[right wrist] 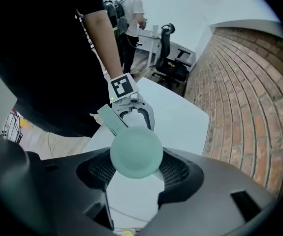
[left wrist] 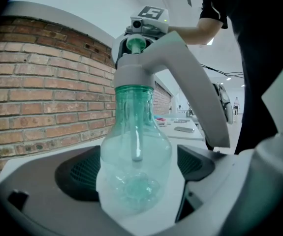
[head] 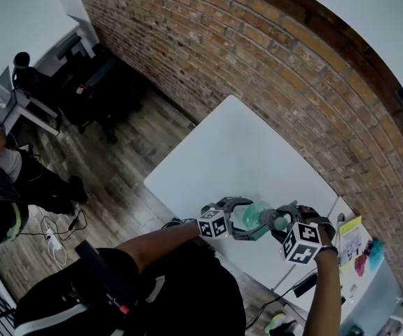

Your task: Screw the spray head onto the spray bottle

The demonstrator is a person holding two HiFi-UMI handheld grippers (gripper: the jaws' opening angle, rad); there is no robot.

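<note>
Brick wall [head: 257, 54] runs behind the white counter [head: 236, 152], and both grippers are held in the air above the counter's near edge. The left gripper [left wrist: 136, 173] has its jaws closed on the round belly of the clear green spray bottle [left wrist: 137, 132], whose base faces its camera. The right gripper [right wrist: 137, 170] has its jaws pinched on the spray head [right wrist: 136, 151], which sits on the bottle's neck.
</note>
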